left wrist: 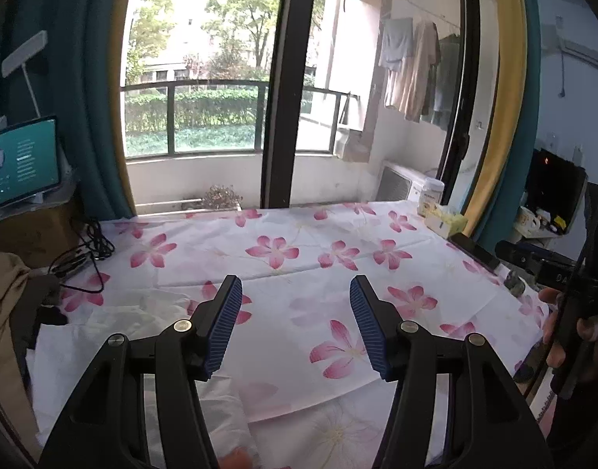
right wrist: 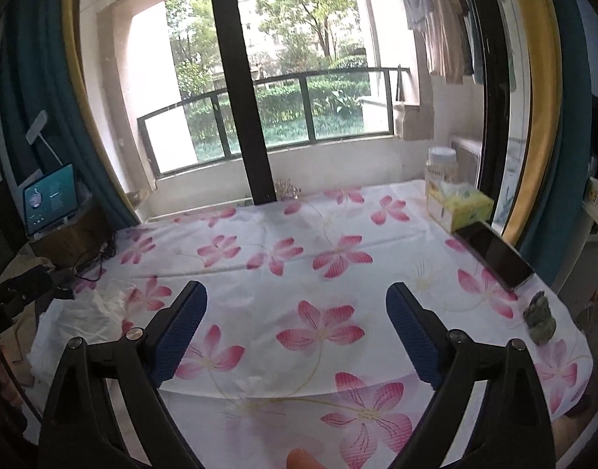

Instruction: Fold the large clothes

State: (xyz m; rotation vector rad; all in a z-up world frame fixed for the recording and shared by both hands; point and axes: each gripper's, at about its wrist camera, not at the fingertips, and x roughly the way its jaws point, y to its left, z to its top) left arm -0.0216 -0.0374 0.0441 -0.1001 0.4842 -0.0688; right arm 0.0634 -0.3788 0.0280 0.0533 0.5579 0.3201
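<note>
A large white cloth with pink flowers (left wrist: 299, 273) lies spread over the table, folded over itself with a folded edge running across near me; it also shows in the right wrist view (right wrist: 318, 273). My left gripper (left wrist: 295, 293) is open and empty, held above the cloth's near part. My right gripper (right wrist: 297, 301) is open and empty, above the cloth near its folded front edge. The right gripper's body, with the hand holding it, shows at the right edge of the left wrist view (left wrist: 572, 305). A crumpled white piece (right wrist: 99, 308) lies at the left.
A yellow tissue box (right wrist: 463, 207), a jar (right wrist: 439, 168) and a black phone (right wrist: 494, 254) sit along the table's right side, with a small green figurine (right wrist: 539, 320). A tablet (left wrist: 21, 164) and black cables (left wrist: 84, 250) are at the left. A glass balcony door stands behind.
</note>
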